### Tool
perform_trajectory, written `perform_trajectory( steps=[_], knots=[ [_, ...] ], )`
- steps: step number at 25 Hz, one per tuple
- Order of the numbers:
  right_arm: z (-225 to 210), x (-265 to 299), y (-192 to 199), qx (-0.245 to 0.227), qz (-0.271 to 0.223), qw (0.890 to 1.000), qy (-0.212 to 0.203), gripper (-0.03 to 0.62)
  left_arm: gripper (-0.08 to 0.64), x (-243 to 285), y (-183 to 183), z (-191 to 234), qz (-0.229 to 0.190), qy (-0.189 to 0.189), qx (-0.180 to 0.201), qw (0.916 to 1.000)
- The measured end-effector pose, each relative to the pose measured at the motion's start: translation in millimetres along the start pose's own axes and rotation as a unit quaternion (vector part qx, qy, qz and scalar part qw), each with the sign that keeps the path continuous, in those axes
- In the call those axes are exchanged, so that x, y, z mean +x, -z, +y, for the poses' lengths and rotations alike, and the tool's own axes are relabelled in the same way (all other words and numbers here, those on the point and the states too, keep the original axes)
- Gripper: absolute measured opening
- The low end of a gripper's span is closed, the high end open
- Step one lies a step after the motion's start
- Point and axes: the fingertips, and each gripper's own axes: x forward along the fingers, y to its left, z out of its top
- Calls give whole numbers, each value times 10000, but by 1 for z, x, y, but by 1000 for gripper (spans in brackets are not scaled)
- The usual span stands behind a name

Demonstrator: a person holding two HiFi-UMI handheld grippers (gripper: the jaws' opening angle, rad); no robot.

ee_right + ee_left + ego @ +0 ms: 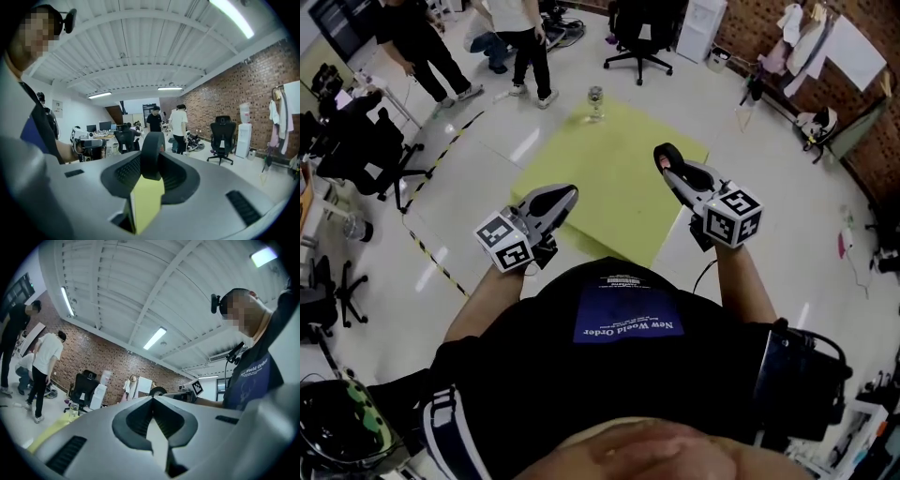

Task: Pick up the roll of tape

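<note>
The roll of tape is black and stands on edge between the jaws of my right gripper, which is shut on it. In the head view the same roll sits at the tip of the right gripper, held up in the air over the yellow-green mat on the floor. My left gripper hangs in the air to the left at about the same level, over the mat's near left corner. Its jaws meet at the tips with nothing between them. The left gripper view also catches the roll from the side.
A clear bottle stands at the mat's far edge. Two people stand beyond it, near a black office chair. Another black chair and a striped floor line lie to the left. Clutter lines the brick wall.
</note>
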Motion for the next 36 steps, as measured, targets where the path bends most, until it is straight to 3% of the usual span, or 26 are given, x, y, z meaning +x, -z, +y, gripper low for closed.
perform_trajectory(
  steps=[10, 36],
  knots=[
    [9, -1, -12, 83, -179, 9995, -261, 91, 5, -10, -14, -2, -226, -115, 19, 9997],
    [9, -1, -8, -273, -133, 9993, -230, 91, 5, -9, -10, -7, -197, -94, 35, 9998]
  ],
)
